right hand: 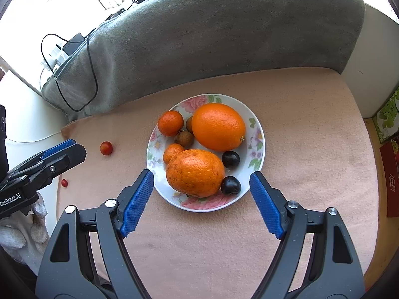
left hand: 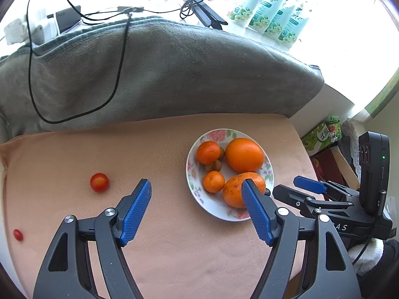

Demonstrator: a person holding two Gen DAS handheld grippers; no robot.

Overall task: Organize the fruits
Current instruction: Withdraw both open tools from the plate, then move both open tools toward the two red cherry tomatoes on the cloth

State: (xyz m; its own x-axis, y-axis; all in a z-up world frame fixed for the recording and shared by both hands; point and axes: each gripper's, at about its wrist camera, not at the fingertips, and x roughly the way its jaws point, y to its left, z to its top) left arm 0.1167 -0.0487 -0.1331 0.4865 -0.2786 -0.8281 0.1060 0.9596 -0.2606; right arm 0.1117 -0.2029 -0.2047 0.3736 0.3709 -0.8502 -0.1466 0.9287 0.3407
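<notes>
A floral plate [right hand: 256, 134] [left hand: 214, 210] on a peach cloth holds a big orange [right hand: 218, 127] [left hand: 244, 154], a rough mandarin [right hand: 194, 173] [left hand: 232, 191], two small mandarins [right hand: 170, 122], small brown fruits [right hand: 183, 138] and two dark plums [right hand: 230, 185]. A cherry tomato [left hand: 99, 182] [right hand: 106, 148] and a smaller one [left hand: 18, 235] [right hand: 64, 183] lie on the cloth left of the plate. My left gripper [left hand: 195, 188] is open and empty, between tomato and plate. My right gripper [right hand: 201, 178] is open and empty, just before the plate's near rim.
A grey folded blanket [left hand: 162, 69] with a black cable [left hand: 117, 74] lies behind the cloth. Tissue packs [left hand: 271, 10] and chargers [left hand: 67, 17] sit further back. Boxes [left hand: 321, 134] stand off the cloth's right edge.
</notes>
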